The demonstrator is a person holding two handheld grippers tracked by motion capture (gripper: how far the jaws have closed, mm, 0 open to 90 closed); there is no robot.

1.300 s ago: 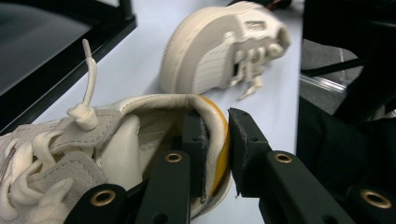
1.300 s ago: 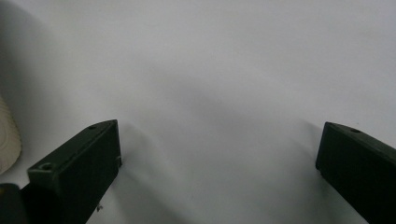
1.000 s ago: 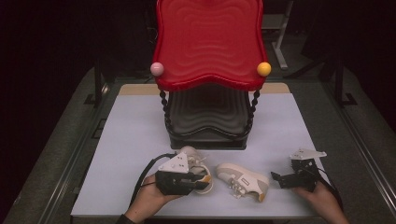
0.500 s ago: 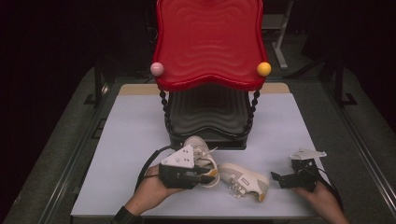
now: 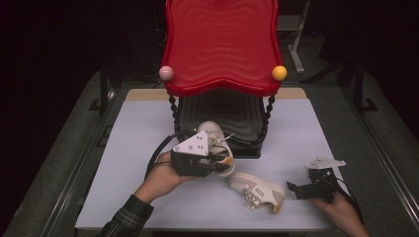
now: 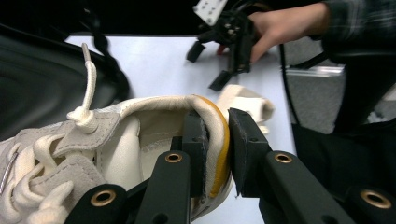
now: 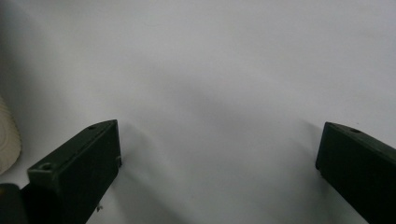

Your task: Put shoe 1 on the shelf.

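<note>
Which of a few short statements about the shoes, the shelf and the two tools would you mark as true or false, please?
1. The left tool grips a cream shoe by its heel collar. True.
2. The second shoe stands on the red shelf top. False: it lies on the white table, between the two tools.
3. The right tool is open with nothing between its jaws. True.
4. The two balls at the shelf's front corners are both yellow. False: the pink ball is at the left corner, the yellow ball at the right.
5. The held shoe is clear of the table. True: it hangs raised in front of the shelf.
</note>
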